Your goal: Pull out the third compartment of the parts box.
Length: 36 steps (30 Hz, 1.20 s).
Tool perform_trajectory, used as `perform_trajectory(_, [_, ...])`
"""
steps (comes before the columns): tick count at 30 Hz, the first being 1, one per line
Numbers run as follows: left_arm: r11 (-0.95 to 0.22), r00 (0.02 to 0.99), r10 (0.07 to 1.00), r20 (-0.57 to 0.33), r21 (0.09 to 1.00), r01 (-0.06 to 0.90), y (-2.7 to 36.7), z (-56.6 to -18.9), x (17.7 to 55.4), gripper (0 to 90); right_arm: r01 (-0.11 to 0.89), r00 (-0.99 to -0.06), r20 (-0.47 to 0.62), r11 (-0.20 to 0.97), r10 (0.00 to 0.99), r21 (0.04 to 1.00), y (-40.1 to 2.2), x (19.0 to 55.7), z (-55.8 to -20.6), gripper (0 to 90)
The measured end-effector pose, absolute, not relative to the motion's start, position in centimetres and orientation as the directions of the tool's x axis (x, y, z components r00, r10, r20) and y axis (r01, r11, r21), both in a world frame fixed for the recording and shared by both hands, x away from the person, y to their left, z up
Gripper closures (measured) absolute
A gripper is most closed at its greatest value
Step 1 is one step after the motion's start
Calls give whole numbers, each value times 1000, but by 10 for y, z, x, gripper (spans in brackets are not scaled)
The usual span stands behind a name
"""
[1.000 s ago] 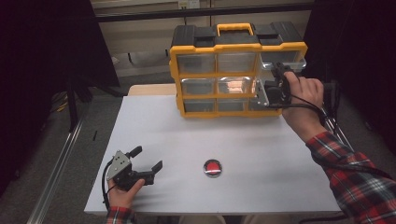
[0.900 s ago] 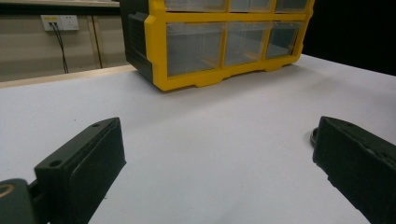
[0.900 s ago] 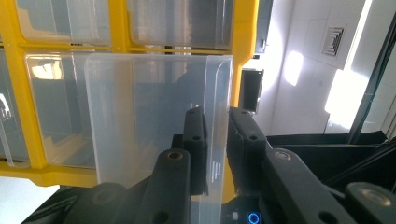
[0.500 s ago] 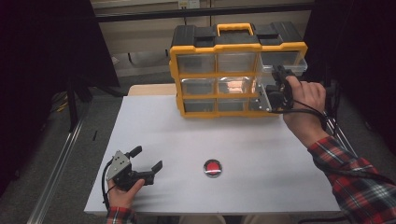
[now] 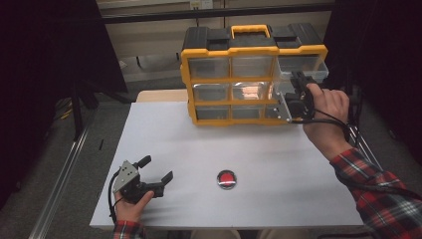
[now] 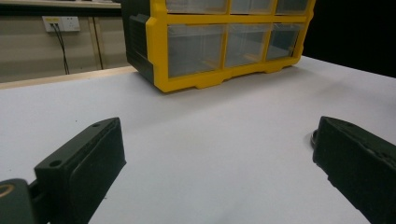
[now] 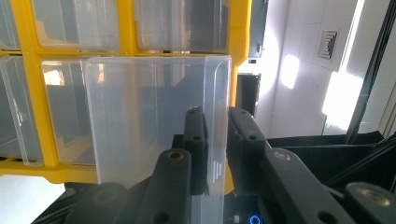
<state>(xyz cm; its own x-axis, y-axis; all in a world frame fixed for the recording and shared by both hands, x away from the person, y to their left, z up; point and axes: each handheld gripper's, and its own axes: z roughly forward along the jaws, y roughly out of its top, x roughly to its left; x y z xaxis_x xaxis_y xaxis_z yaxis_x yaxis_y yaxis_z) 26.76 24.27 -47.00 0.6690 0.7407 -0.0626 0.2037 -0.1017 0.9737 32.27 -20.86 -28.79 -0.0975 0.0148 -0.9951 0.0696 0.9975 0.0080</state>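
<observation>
A white bench (image 5: 278, 164) is seen carrying a yellow cabinet (image 5: 251, 74) of clear drawers at its far edge, and in front of the cabinet's right end a clear drawer (image 7: 154, 116), pulled out of the frame, is pinched by its front wall between the jaws of the right gripper (image 7: 217, 126). Well in front of the cabinet a small red disc (image 5: 227, 179) is seen lying on the bench, and to the disc's left the left gripper (image 5: 155, 172) is held low over the bench with its jaws spread and nothing between them.
</observation>
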Motion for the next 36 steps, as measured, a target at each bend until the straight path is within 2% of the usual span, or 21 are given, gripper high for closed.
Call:
perform_trajectory(31, [-94, 664, 745, -67, 974, 204, 243, -470, 268, 22, 58, -96, -995, 998, 16, 11, -210, 314, -289, 794])
perform_trajectory(34, [-98, 665, 744, -62, 975, 200, 243, -470, 268, 22, 61, -94, -995, 998, 15, 9, -210, 314, -289, 782])
perform_trajectory(35, [-94, 664, 745, -67, 974, 204, 242, -470, 268, 22, 59, -82, -996, 998, 39, 34, -210, 313, -291, 745])
perform_trajectory(36, [-80, 662, 745, -79, 975, 206, 241, -470, 268, 22, 52, -84, -996, 999, 20, 16, -210, 313, -290, 744])
